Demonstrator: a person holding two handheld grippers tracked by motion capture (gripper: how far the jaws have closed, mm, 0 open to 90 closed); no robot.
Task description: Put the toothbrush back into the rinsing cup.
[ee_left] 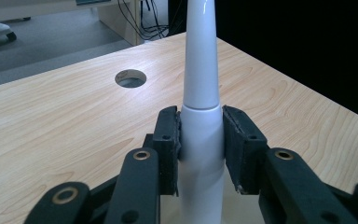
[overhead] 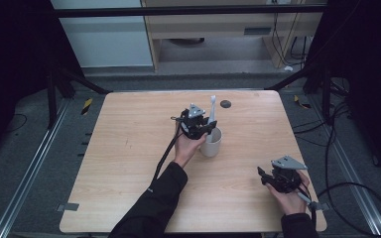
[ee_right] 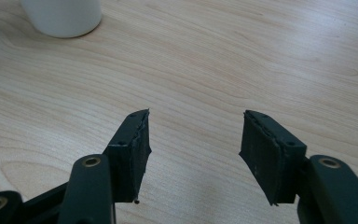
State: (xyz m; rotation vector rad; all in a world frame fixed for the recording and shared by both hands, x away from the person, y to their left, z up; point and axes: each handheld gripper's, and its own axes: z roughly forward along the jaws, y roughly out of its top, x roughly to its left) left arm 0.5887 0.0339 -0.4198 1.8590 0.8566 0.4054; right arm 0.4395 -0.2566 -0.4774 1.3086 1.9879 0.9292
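Note:
A white toothbrush stands upright in a white cup near the middle of the wooden table. My left gripper reaches in from the cup's left, just above its rim. In the left gripper view the two pads press the thick lower part of the toothbrush, so my left gripper is shut on it. Over bare wood at the front right, my right gripper is open and holds nothing. In the right gripper view its jaws stand wide apart, and the cup shows at the top left.
A round cable hole lies in the table just behind the cup, and it shows beyond the toothbrush in the left gripper view. The table's right edge runs close beside my right gripper. Bare wood spreads to the left and front.

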